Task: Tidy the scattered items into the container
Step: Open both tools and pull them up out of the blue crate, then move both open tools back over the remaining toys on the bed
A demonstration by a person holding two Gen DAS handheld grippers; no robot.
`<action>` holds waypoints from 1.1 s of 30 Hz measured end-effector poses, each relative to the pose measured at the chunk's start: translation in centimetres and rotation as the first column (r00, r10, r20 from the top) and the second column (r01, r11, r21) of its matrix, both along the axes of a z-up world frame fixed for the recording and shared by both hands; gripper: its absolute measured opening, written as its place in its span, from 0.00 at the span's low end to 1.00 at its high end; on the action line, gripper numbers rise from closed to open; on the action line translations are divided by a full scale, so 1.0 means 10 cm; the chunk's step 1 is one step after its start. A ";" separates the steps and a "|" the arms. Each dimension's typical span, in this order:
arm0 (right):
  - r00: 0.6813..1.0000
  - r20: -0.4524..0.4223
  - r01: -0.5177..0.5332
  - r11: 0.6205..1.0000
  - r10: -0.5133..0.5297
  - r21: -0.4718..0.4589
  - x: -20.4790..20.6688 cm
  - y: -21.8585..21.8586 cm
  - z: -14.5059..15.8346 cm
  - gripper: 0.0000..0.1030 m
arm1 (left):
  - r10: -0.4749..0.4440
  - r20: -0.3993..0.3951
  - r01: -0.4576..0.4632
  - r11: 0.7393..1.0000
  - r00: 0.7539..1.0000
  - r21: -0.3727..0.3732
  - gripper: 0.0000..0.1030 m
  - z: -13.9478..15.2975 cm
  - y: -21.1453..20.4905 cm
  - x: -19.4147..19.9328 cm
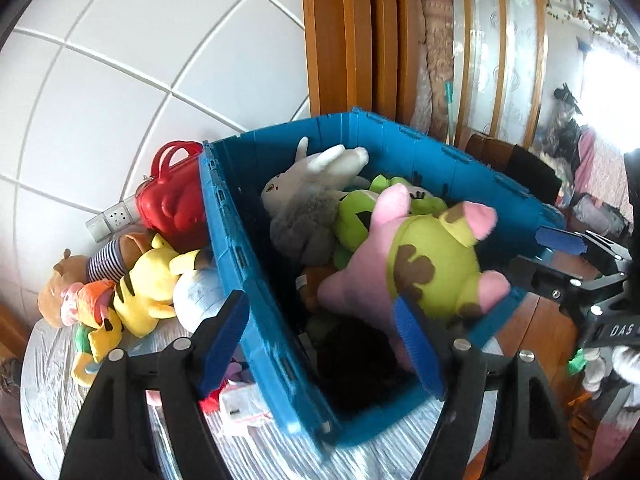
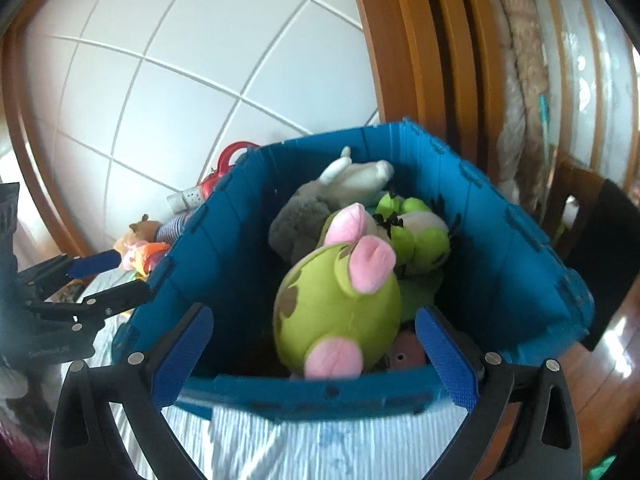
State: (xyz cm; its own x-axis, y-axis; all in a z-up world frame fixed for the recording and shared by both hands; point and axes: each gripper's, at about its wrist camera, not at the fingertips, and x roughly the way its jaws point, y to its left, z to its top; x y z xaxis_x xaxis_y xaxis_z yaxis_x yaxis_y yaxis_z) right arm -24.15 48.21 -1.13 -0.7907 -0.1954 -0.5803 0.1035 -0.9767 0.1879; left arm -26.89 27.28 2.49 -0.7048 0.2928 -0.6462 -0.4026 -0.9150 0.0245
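The pink-and-green star plush (image 2: 340, 308) lies in the blue crate (image 2: 520, 264), just ahead of the open, empty right claw (image 2: 316, 364); the left claw (image 1: 320, 356) is open too.

At the right edge of the left wrist view, white capitals "DAS" stand on the black body of the right gripper (image 1: 560, 242), cut off by the frame edge. Faint lettering on the left gripper (image 2: 108, 276) in the right wrist view is too blurred to read.
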 end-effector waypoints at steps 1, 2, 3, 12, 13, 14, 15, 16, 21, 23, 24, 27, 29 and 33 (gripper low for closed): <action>1.000 -0.007 0.009 1.000 -0.009 0.005 0.08 -0.04 0.00 1.00 | -0.003 -0.007 0.003 1.000 1.000 0.010 0.73 0.00 -0.03 0.09; 1.000 -0.015 0.018 1.000 -0.018 0.011 0.16 -0.07 0.01 0.99 | -0.006 -0.014 0.006 1.000 1.000 0.019 0.73 0.00 -0.06 0.18; 0.999 -0.022 0.028 0.999 -0.027 0.016 0.25 -0.11 0.01 0.99 | -0.007 -0.016 0.007 1.000 1.000 0.023 0.73 -0.02 -0.09 0.24; 0.995 -0.054 0.087 0.995 -0.084 0.046 0.96 -0.44 -0.01 1.00 | -0.015 -0.036 0.017 0.998 0.999 0.059 0.73 -0.17 -0.32 0.82; 0.995 -0.055 0.091 0.995 -0.089 0.050 1.03 -0.49 -0.02 1.00 | -0.016 -0.039 0.018 0.998 0.999 0.063 0.73 -0.18 -0.34 0.89; 0.994 -0.056 0.096 0.994 -0.093 0.055 1.10 -0.54 -0.03 0.99 | -0.016 -0.041 0.019 0.998 0.999 0.067 0.73 -0.20 -0.37 0.95; 0.994 -0.057 0.102 0.993 -0.098 0.060 1.15 -0.57 -0.04 0.99 | -0.017 -0.043 0.020 0.997 0.999 0.070 0.73 -0.22 -0.40 1.02; 0.993 -0.058 0.108 0.992 -0.104 0.065 1.19 -0.61 -0.06 1.00 | -0.015 -0.045 0.019 0.997 0.999 0.069 0.73 -0.24 -0.43 1.08; 0.989 -0.066 0.134 0.988 -0.129 0.073 1.45 -0.83 -0.13 1.00 | -0.014 -0.034 0.016 0.997 0.999 0.074 0.73 -0.34 -0.61 1.25; 0.989 -0.066 0.139 0.988 -0.134 0.075 1.53 -0.91 -0.16 1.00 | -0.014 -0.031 0.016 0.997 0.999 0.069 0.73 -0.39 -0.66 1.30; 0.989 -0.064 0.141 0.987 -0.137 0.077 1.57 -0.96 -0.19 1.00 | -0.014 -0.028 0.016 0.998 1.000 0.068 0.73 -0.42 -0.69 1.32; 0.989 -0.055 0.142 0.986 -0.138 0.083 1.61 -1.07 -0.25 1.00 | -0.010 -0.014 0.011 0.998 1.000 0.067 0.73 -0.50 -0.76 1.35; 0.990 -0.049 0.139 0.986 -0.135 0.090 1.63 -1.16 -0.30 1.00 | -0.003 -0.009 0.003 0.998 1.000 0.066 0.73 -0.56 -0.81 1.37; 0.993 -0.032 0.119 0.989 -0.117 0.092 1.60 -1.29 -0.41 1.00 | 0.031 0.005 -0.031 0.998 1.000 0.057 0.73 -0.68 -0.90 1.37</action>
State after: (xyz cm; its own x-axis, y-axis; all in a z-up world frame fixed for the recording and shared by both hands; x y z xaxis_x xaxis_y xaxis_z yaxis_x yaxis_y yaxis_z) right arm -8.16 35.27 -5.28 -0.8202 -0.0458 -0.5702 -0.0097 -0.9955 0.0938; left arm -13.23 18.26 -4.26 -0.7111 0.3073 -0.6323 -0.3743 -0.9268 -0.0296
